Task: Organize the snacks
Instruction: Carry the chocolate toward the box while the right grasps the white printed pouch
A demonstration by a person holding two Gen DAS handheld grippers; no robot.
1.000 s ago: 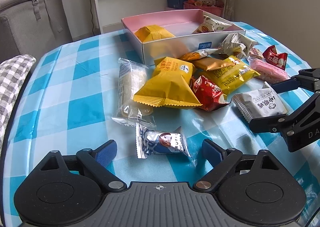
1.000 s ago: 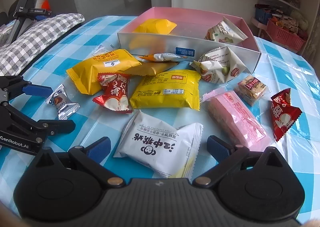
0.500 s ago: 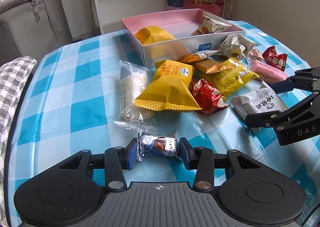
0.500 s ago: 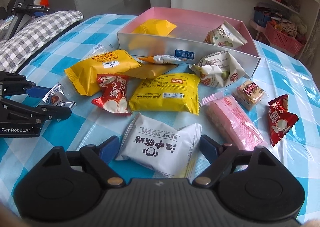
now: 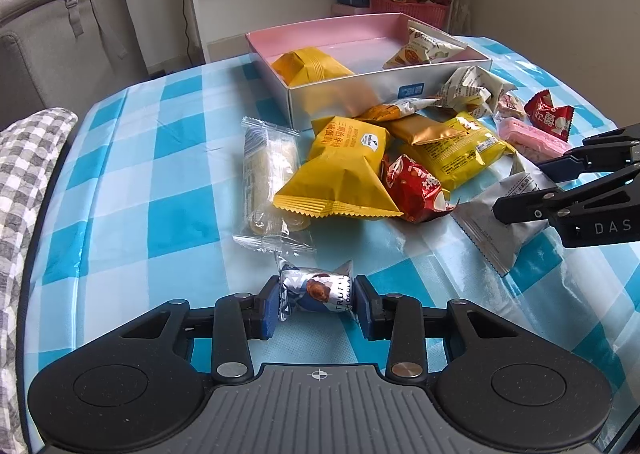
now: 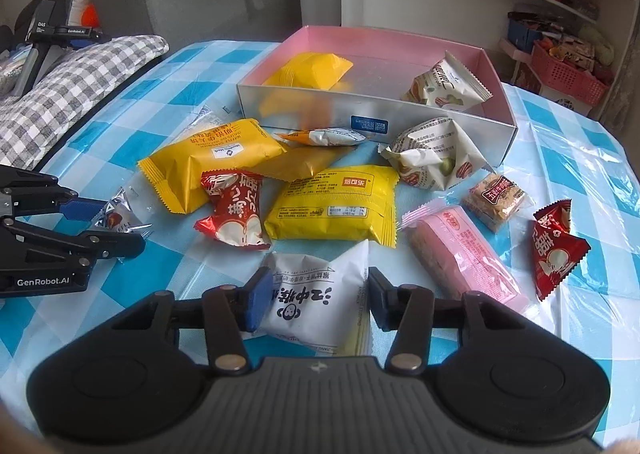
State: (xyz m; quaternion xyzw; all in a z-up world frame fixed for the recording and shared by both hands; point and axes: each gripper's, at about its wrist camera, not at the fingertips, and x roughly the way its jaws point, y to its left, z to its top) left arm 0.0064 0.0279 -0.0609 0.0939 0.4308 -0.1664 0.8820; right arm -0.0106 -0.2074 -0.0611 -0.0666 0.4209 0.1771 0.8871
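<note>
Checked cushion [image 5: 28,174] fills the left edge of the left wrist view, beside a table under a blue-and-white checked cloth [image 5: 132,182]. At lower centre the left gripper [image 5: 316,304] is closing its jaws, and both blue pads already press the twisted ends of a silver truffle chocolate [image 5: 316,288] lying on the cloth. Above it sits a clear-wrapped roll [image 5: 270,182], then a yellow waffle pack [image 5: 340,174] and a red packet [image 5: 414,190]. In the upper centre stands the pink-lined box [image 5: 340,98], holding a yellow pack [image 5: 308,66] at its left and a white triangular pack [image 5: 424,46] at its right.

In the right wrist view, the left gripper appears at the left edge with the chocolate between its fingers. At lower centre the right gripper [image 6: 314,300] is closing too, with a white snack pack [image 6: 316,294] between its jaws; the pads touch the pack's sides and its wrapper is bunched between them. Right of it lie a pink wafer bar [image 6: 464,254], a small brown biscuit pack [image 6: 496,198], and a red triangular packet [image 6: 554,250] near the right edge.
</note>
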